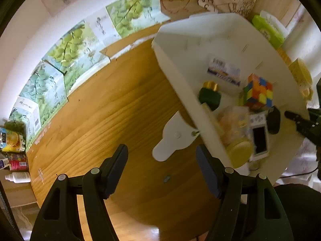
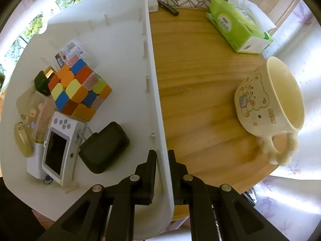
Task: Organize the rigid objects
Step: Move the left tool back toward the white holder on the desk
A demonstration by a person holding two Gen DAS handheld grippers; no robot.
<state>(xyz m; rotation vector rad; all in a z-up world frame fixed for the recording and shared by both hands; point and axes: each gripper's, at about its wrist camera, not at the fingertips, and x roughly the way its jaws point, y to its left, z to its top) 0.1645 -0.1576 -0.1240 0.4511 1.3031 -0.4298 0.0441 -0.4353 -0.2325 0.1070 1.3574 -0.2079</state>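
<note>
A white bin (image 2: 112, 30) holds a colour cube (image 2: 78, 88), a small white game console (image 2: 60, 146), a black case (image 2: 104, 146), a dark green bottle with a gold cap (image 2: 43, 81), a clear jar with a yellow lid (image 2: 30, 118) and a card (image 2: 69, 50). My right gripper (image 2: 162, 160) is shut on the bin's right wall (image 2: 158, 100). In the left wrist view the bin (image 1: 180, 64) is tilted above the round wooden table (image 1: 112, 120), the cube (image 1: 258, 92) and the jar (image 1: 236, 132) inside. My left gripper (image 1: 162, 170) is open over the table, its right finger close to the bin's wall.
A cream bear mug (image 2: 274, 108) lies on its side near the table's right edge. A green tissue pack (image 2: 238, 24) and a black pen (image 2: 168, 7) sit at the far side. A flat white plate (image 1: 172, 138) lies on the table. Grape-printed boxes (image 1: 66, 60) line the wall.
</note>
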